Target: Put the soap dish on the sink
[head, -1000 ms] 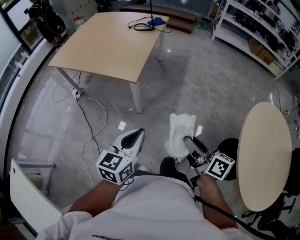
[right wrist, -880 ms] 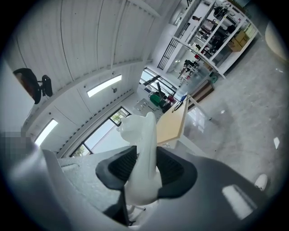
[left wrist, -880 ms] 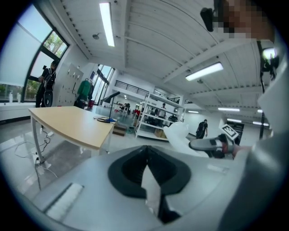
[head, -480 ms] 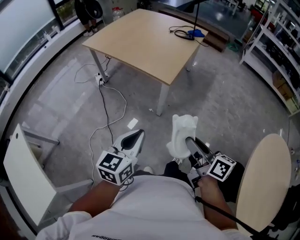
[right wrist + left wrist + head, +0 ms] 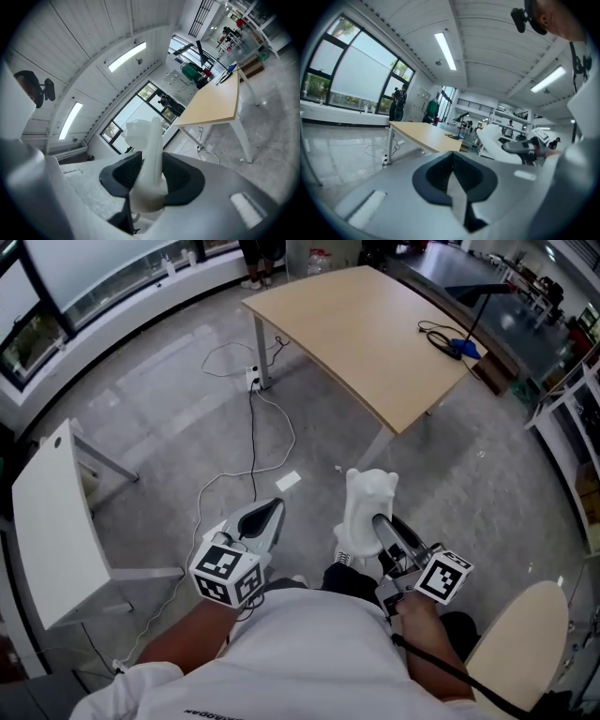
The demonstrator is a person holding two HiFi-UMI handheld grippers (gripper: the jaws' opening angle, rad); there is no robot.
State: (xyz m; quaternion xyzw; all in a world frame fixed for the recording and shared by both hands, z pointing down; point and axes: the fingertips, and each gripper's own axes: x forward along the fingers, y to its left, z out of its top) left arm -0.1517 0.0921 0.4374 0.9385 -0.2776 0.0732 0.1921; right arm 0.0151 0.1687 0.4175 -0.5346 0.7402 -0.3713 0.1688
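Head view, lower centre: clamping white soap dish (image 5: 367, 491) in right hand-held gripper (image 5: 378, 524); keeping left hand-held gripper (image 5: 272, 510) closed, empty.

Swung round to the left.
Now puts the desk (image 5: 375, 334) up and right of the soap dish (image 5: 367, 507), no longer up and left. Pushes the round table (image 5: 520, 643) from right of the soap dish down to its lower right, partly cut off. Lifts the white panel (image 5: 47, 521), far left of the soap dish, higher and fuller into view.
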